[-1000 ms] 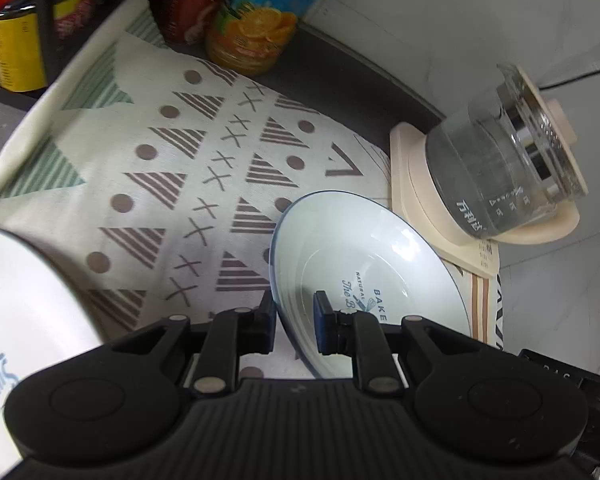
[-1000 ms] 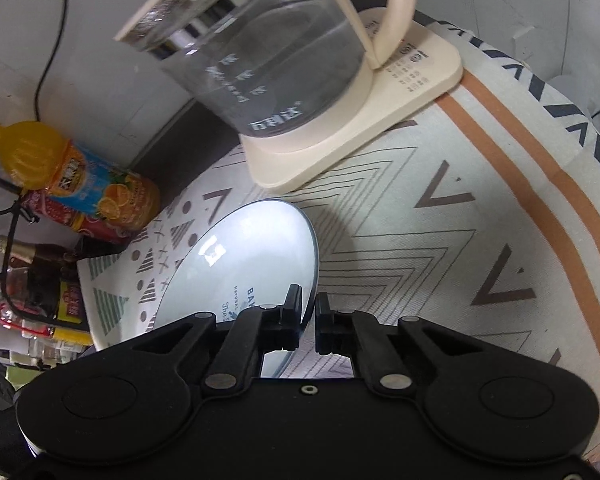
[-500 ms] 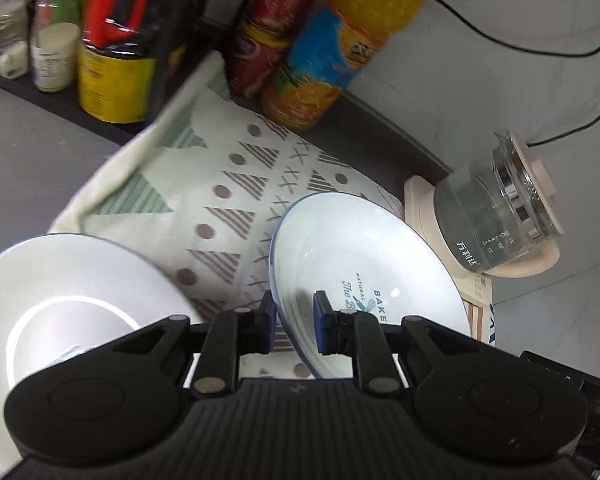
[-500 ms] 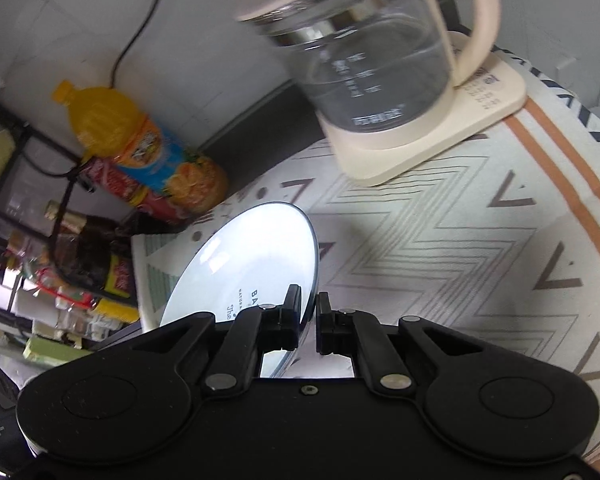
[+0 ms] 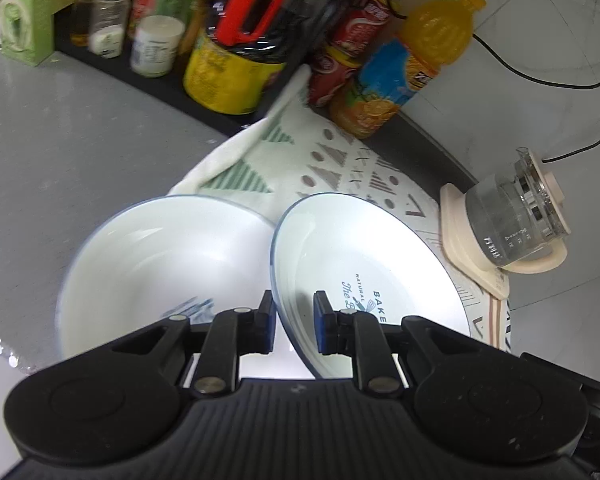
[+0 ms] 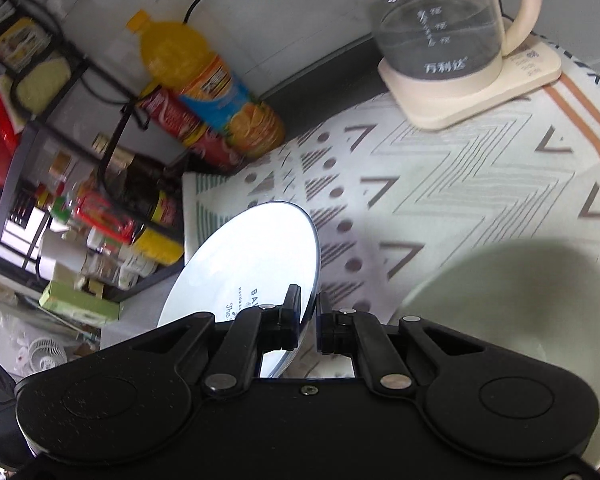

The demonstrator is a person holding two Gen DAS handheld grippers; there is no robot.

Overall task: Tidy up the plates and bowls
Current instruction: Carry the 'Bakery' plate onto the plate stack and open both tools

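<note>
Plate, white ceramic with a thin blue rim and "BAKE" lettering [image 5: 364,264], is held off the surface by both grippers at once, tilted on edge above the patterned cloth mat [image 6: 440,184]. Your left gripper [image 5: 294,322] has its fingers closed down to a narrow gap, one finger on each face of the near rim. Your right gripper [image 6: 309,324] pinches the rim of the same plate [image 6: 252,264] in the same way, fingers almost touching.

The relation that governs the next move: a second white blue-rimmed dish [image 5: 168,264] lies just beside the held plate, on the left-gripper side. In the left wrist view the two rims appear to meet or overlap near the left finger; actual contact cannot be confirmed. The held plate's open face leans away from that dish. Your left gripper is the nearer one to it.

To stack, you would likely need to carry the held plate toward your left and level it over the dish.

A pale bowl [image 6: 512,320] sits low beside your right gripper. Keep clear of the glass kettle on its cream base [image 6: 452,40].
</note>
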